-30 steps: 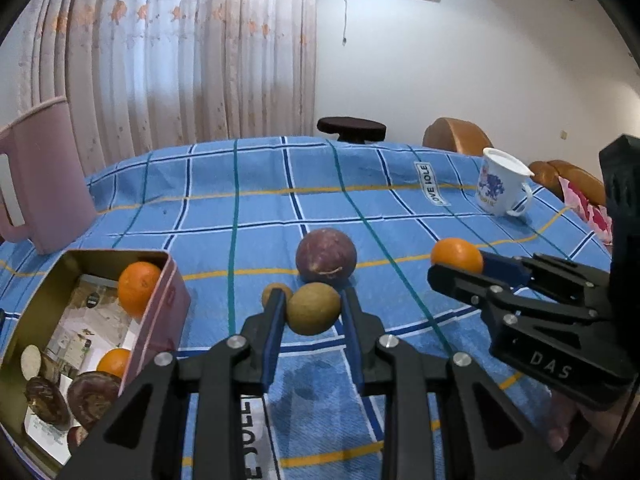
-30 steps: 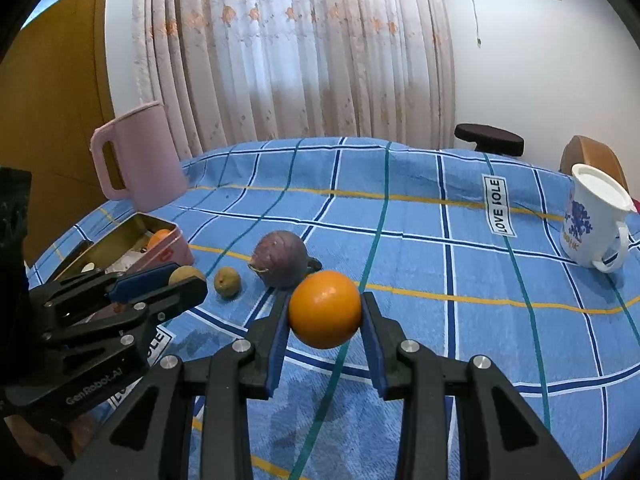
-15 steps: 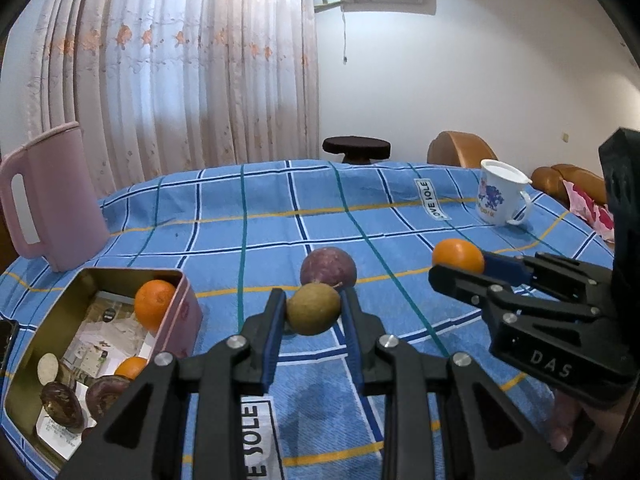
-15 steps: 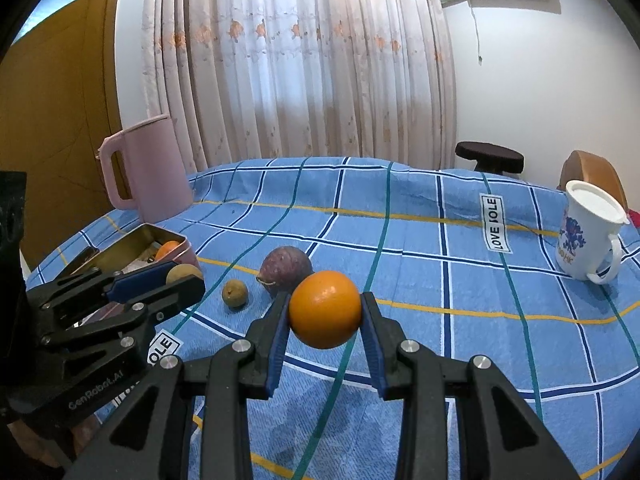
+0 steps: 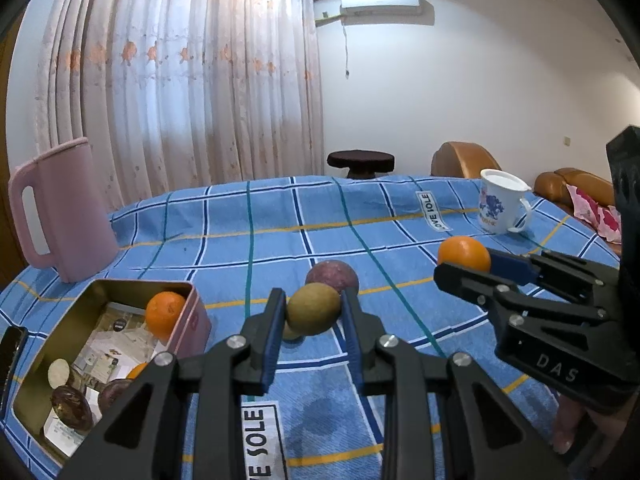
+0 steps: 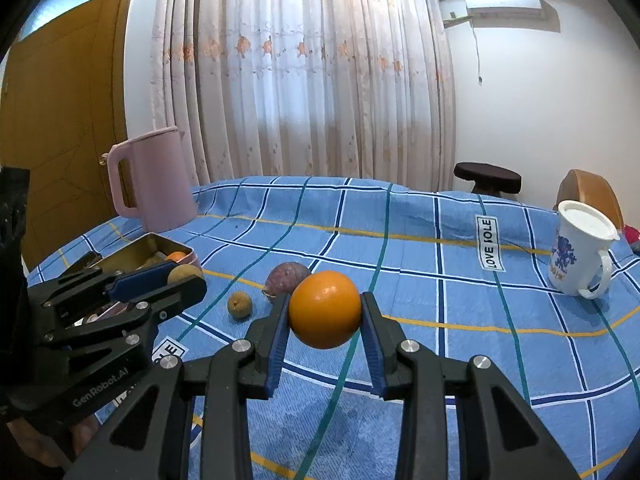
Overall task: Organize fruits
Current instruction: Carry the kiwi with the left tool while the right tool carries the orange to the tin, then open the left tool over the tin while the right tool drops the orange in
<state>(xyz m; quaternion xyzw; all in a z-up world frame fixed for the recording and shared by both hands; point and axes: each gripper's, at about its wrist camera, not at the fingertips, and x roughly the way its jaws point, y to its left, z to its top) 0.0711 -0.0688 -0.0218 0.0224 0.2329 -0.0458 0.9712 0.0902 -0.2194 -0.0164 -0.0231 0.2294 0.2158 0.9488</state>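
Gripping, left: a round olive-brown fruit [image 5: 313, 309] is pinched between the blue pads of the left gripper [image 5: 313, 312] and is held clear of the cloth; in the right wrist view the same gripper [image 6: 176, 276] is seen from the side with the fruit [image 6: 185, 273] at its tip.
Gripping, right: an orange [image 6: 325, 309] is clamped between the pads of the right gripper [image 6: 325, 314], above the cloth; in the left wrist view it [image 5: 464, 254] is seen at the tip of that gripper [image 5: 466, 264].
Fruit left on the cloth: a purple round fruit [image 6: 289, 279] and a small greenish-brown fruit [image 6: 239, 305] are seen lying near each other, between the two grippers.
Tin: a pink-walled metal tin [image 5: 188, 286] is set at the left edge of the table; an orange fruit [image 5: 165, 315] is lodged in its far corner, and dark brown pieces [image 5: 72, 407] with paper are lying at its near end.
Table cover: a blue checked cloth [image 6: 440, 300] printed "LOVE SOLE" is spread over the table.
Other items: a pink jug [image 5: 60, 210] is stood behind the tin; a white mug with blue print [image 6: 580, 256] is stood well apart at the right.
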